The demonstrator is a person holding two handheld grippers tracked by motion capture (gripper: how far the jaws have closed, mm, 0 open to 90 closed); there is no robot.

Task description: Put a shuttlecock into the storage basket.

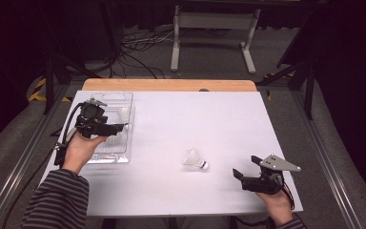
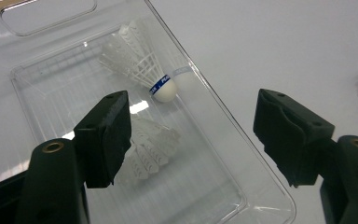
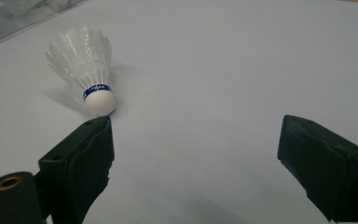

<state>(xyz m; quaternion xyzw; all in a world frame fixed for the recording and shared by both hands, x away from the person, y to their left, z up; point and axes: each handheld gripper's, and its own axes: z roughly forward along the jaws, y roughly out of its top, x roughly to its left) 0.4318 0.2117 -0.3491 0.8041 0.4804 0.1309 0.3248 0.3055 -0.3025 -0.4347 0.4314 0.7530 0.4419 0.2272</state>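
A clear plastic tray (image 1: 124,102) lies at the table's left, and two white shuttlecocks rest in it. One shuttlecock (image 2: 140,65) has a blue band at its cork, the other shuttlecock (image 2: 151,147) lies partly behind my left jaw. My left gripper (image 1: 117,127) hovers over the tray (image 2: 242,140), open, with nothing between its pads (image 2: 193,121). A third shuttlecock (image 1: 195,160) lies on its side on the white table top, cork toward my right gripper (image 1: 244,166). That gripper stands open just short of the shuttlecock (image 3: 86,70), which sits beyond its left jaw, apart from it (image 3: 196,140).
The white table top (image 1: 209,119) ends in a wooden strip (image 1: 171,85) at the far side. Beyond it on the floor are a white metal stand (image 1: 214,28) and loose cables (image 1: 138,52). Open surface stretches between tray and lone shuttlecock.
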